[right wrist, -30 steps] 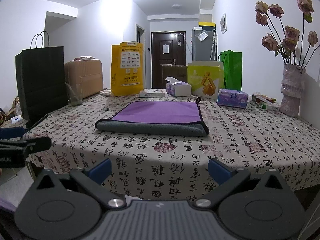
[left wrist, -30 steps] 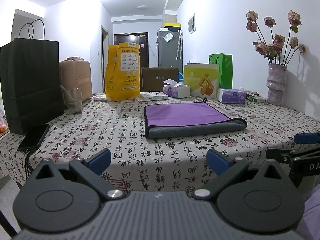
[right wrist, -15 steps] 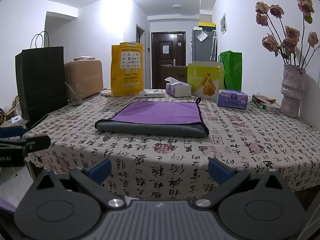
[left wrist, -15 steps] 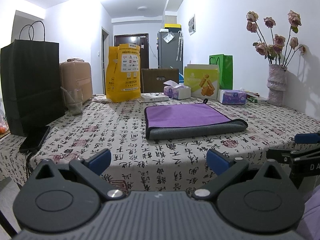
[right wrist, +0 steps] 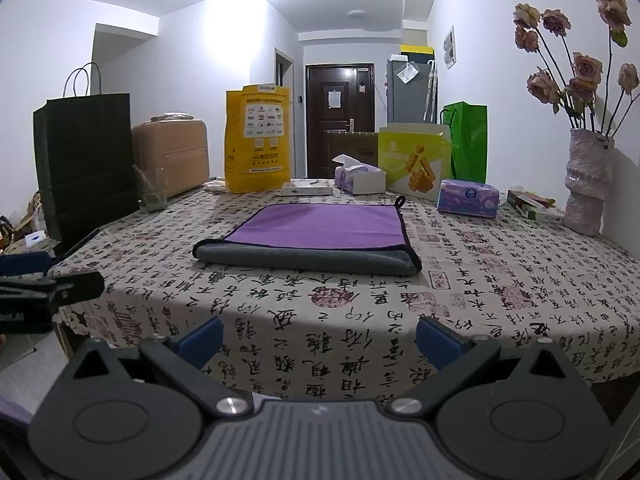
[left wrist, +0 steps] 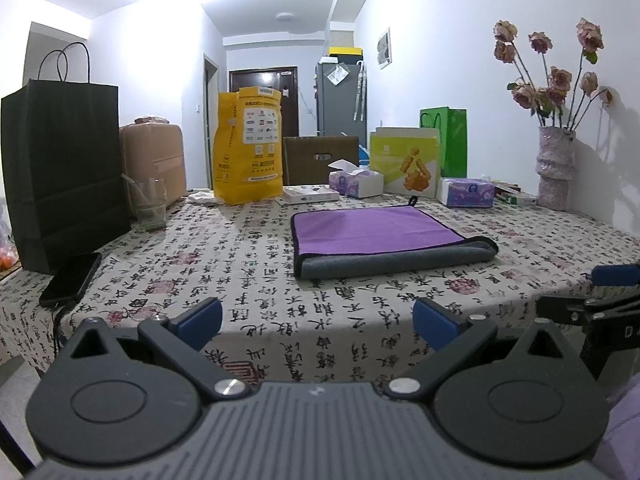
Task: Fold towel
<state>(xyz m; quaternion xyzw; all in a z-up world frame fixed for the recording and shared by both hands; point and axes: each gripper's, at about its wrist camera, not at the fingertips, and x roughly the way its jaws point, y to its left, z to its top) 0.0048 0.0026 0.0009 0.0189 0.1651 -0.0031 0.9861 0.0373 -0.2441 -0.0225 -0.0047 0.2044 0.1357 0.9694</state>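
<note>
The towel (left wrist: 384, 238) lies folded on the tabletop (left wrist: 248, 280), purple face up with a grey roll along its near edge and a small loop at a far corner. In the right wrist view the towel (right wrist: 316, 240) sits ahead of the camera, well beyond the tabletop's (right wrist: 500, 300) near edge.

The left tongs (left wrist: 318, 322) are spread wide with nothing between the blue pads (left wrist: 200, 316), held short of the tabletop's near edge and apart from the towel. The right tongs (right wrist: 320, 338) are likewise spread and empty, also short of the edge. Each shows at the side of the other's view: right tongs (left wrist: 600, 300), left tongs (right wrist: 48, 284).

A black bag (left wrist: 60, 168) stands at the left with a phone (left wrist: 72, 280) lying just before it and a glass (left wrist: 148, 204) beside it. Along the far side stand a yellow bag (left wrist: 248, 148), tissue boxes (left wrist: 356, 182) and a green bag (left wrist: 452, 140). A vase (left wrist: 556, 168) of roses stands at the right.
</note>
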